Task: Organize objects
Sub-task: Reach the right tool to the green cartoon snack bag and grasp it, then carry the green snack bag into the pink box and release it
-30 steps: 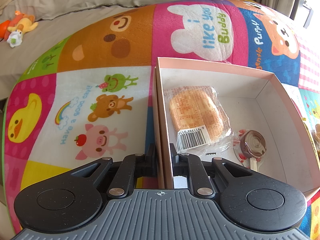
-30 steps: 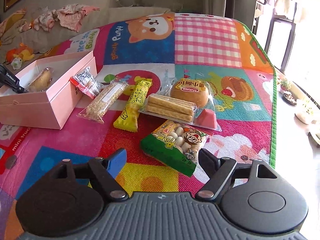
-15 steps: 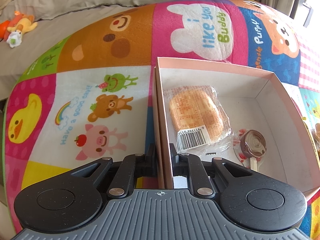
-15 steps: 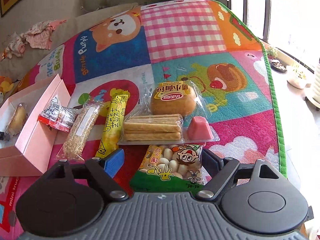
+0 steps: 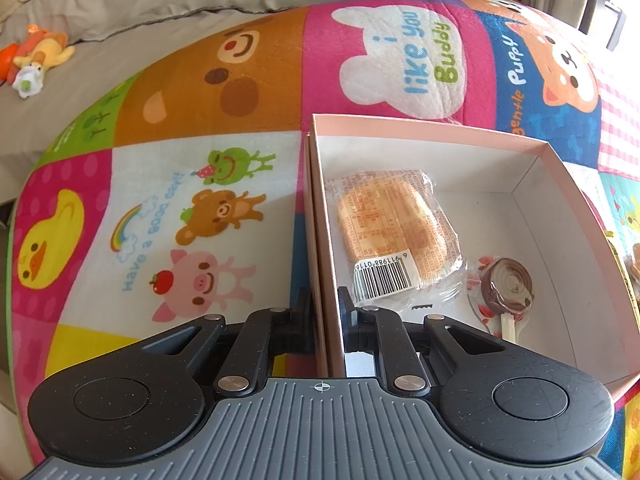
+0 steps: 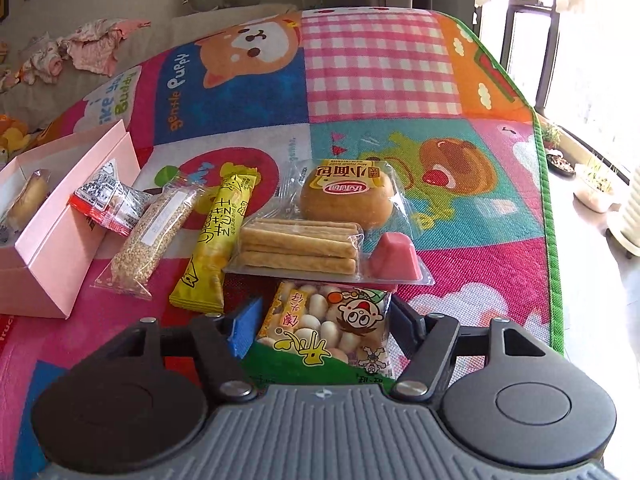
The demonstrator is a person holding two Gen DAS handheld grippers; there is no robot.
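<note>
Left tongs (image 5: 323, 312) clamped on pink box (image 5: 320, 216) wall, right tongs (image 6: 320, 326) closing around green snack bag (image 6: 324, 328), pads not yet pressing

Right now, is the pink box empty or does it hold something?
Not empty: the pink box holds a wrapped bun and a lollipop.

right gripper (image 6: 322, 332) closing round snack bag (image 6: 326, 330)
</note>
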